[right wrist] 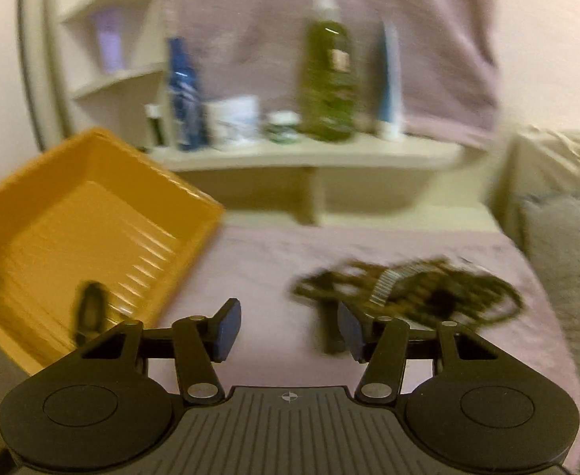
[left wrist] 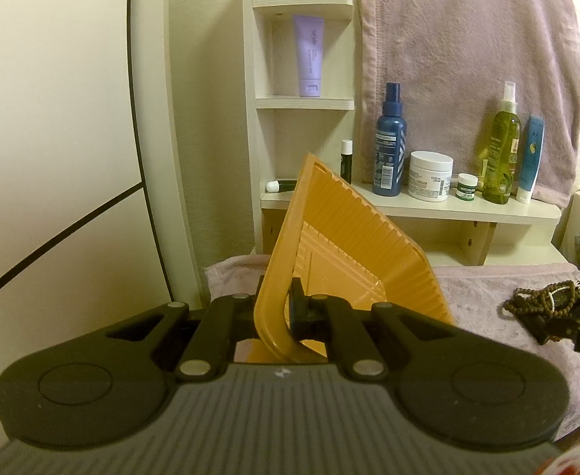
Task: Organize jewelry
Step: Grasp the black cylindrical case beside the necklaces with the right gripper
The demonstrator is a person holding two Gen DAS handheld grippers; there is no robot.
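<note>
My left gripper [left wrist: 276, 308] is clenched on the rim of the orange tray [left wrist: 341, 245], tilting it up; one dark piece [right wrist: 90, 308] already lies inside. My right gripper [right wrist: 288, 330] is released, empty — the bead tangle [right wrist: 412, 289] lies on the towel just ahead. I'd pinch one strand, not the heap — and lift slowly.

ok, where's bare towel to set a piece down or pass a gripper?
Bare pink towel runs between the orange tray and the bead pile, under the open right gripper. Crowded: the pile's side, and the shelf of bottles behind.
</note>
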